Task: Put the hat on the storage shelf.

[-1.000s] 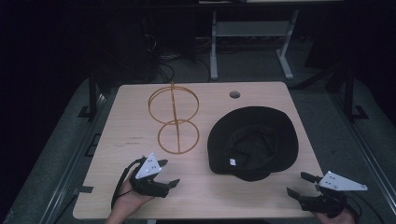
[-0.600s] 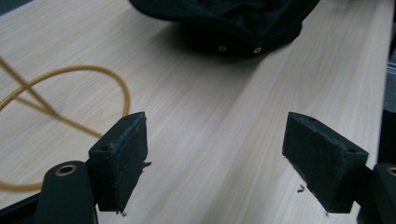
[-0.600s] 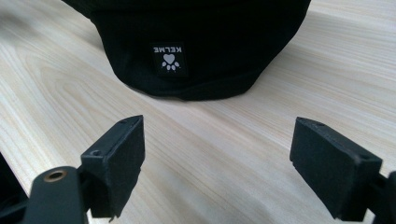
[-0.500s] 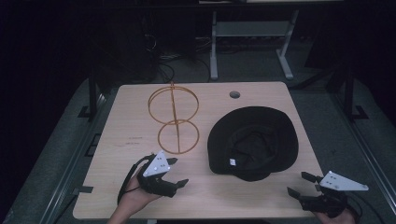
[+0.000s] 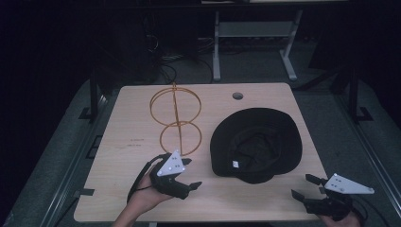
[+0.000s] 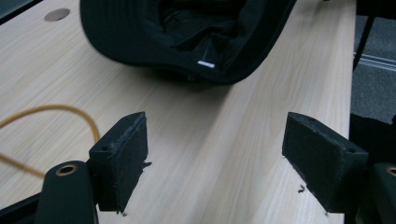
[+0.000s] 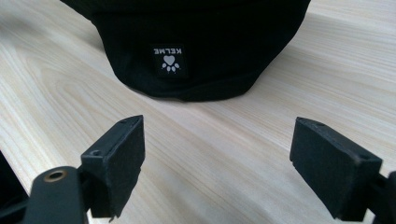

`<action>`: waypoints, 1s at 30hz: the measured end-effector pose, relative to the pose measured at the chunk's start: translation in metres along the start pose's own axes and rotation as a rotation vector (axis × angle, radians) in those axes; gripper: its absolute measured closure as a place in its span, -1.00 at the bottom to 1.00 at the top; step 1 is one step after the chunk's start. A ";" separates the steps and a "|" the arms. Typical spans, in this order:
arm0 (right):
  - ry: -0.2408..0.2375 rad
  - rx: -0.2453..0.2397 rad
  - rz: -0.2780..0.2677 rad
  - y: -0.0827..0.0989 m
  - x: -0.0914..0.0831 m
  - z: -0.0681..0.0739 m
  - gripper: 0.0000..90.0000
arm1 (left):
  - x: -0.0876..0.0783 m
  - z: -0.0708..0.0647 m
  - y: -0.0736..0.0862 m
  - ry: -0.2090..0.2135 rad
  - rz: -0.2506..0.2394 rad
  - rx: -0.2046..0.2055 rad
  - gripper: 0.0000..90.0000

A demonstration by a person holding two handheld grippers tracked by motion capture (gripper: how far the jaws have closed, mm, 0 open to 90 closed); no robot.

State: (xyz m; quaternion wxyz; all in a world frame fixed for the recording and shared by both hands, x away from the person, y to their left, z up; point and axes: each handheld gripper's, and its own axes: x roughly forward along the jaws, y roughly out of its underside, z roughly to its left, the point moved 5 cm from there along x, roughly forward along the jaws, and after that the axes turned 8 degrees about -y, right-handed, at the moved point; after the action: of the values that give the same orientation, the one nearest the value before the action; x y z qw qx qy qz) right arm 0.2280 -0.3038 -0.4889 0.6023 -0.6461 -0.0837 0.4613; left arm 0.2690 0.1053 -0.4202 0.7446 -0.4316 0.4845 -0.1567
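We find the left gripper (image 5: 189, 174) low over the near part of the table (image 5: 132, 137), held in the person's left hand (image 5: 142, 201), its jaws spread wide with nothing between them. In the left gripper view the two pads (image 6: 119, 161) stand well apart over bare wood, pointing toward the black hat (image 6: 187, 37). We note a thin curve of the orange wire stand (image 6: 70, 112) just beside the left pad, not touching it.

The right gripper (image 5: 302, 187) sits at the near right corner of the table, likewise released, jaws wide and empty. In the right gripper view its pads (image 7: 119, 163) frame bare wood, with the hat's brim (image 7: 205, 46) ahead and a small white logo patch (image 7: 169, 59) facing the camera.

We record the hat (image 5: 255, 144) lying crown down, opening upward, on the right half of the table, between the two grippers and clear of both. The wire stand (image 5: 176, 118) rises upright left of the hat, near but apart from it. A round hole (image 5: 237, 96) lies in the table's far part.
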 end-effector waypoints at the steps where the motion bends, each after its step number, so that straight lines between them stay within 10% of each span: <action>1: 0.000 0.003 0.000 0.000 0.000 0.000 -0.61 | 0.001 -0.001 -0.003 0.006 0.001 0.006 -0.51; 30: -0.011 0.001 0.000 0.001 -0.001 0.001 -0.61 | 0.055 -0.033 -0.054 0.140 0.067 0.140 -0.40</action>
State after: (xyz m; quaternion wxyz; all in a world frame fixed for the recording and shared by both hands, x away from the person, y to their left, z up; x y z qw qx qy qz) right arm 0.2262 -0.3038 -0.4890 0.6020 -0.6434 -0.0870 0.4649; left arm 0.2774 0.0220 -0.4153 0.7421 -0.3499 0.5374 -0.1952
